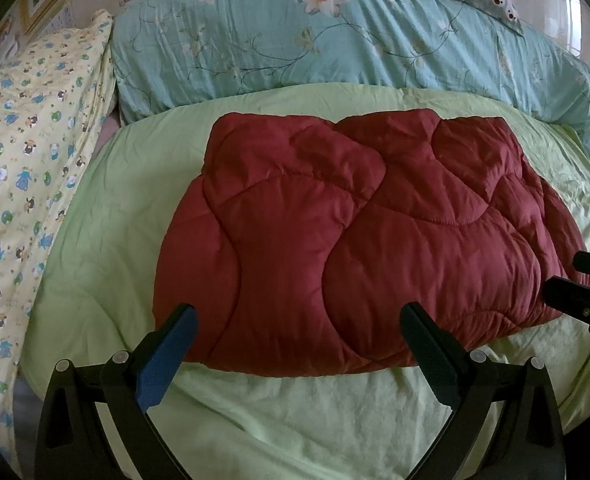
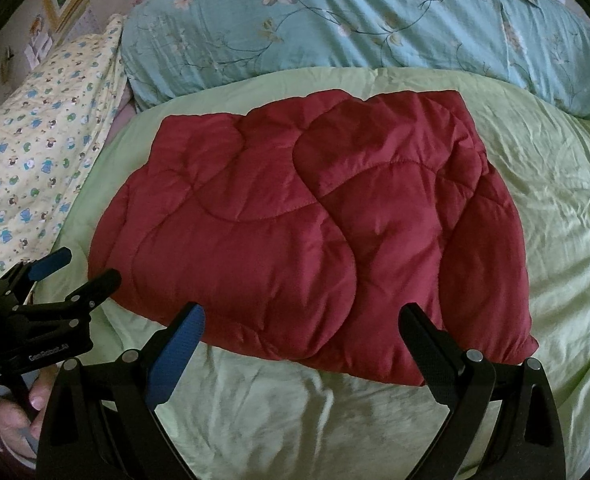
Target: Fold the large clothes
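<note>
Folded red quilted garment on the green sheet, both my grippers spread and holding nothing.

From the left wrist view, my left gripper has its fingers wide apart at 6 o'clock, tips just over the near edge of the red quilted garment, which lies folded in a thick block on the light green sheet. My right gripper shows at 3 o'clock, beside the garment's right edge, jaws parted. In the right wrist view, that gripper frames the garment's near hem, and the left one sits at 8 o'clock. A teal floral duvet is bunched at 12 o'clock, and a yellow printed pillow lies at 9 o'clock.
</note>
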The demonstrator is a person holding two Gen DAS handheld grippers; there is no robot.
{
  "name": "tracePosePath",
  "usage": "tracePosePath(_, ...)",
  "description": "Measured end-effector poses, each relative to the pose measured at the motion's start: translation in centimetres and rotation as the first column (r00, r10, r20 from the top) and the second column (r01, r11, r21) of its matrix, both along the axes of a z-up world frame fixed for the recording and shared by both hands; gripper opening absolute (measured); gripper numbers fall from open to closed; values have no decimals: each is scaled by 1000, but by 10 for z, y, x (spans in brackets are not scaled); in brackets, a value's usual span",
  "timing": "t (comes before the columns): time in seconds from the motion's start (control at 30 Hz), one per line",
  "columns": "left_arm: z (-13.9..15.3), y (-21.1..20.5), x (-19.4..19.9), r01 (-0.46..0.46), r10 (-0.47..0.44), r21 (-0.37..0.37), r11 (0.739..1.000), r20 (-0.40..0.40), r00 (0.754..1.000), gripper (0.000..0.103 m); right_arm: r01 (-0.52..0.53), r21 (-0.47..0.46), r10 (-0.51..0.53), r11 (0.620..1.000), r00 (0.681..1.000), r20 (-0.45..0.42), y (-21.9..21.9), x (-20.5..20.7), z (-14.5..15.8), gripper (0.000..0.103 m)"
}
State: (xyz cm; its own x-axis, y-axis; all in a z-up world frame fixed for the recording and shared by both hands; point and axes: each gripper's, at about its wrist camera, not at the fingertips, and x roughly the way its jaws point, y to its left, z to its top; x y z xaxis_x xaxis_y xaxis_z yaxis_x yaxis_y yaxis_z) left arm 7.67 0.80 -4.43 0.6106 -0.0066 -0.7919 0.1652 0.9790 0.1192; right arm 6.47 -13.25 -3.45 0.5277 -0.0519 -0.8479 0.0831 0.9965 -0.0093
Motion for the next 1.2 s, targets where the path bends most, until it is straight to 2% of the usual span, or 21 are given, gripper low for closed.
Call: tracePosePath(1.2,6,-3,-3,0,0,0,1000,13,1000,102,-7,2,7,1000,1000,10,4,-1,8,99)
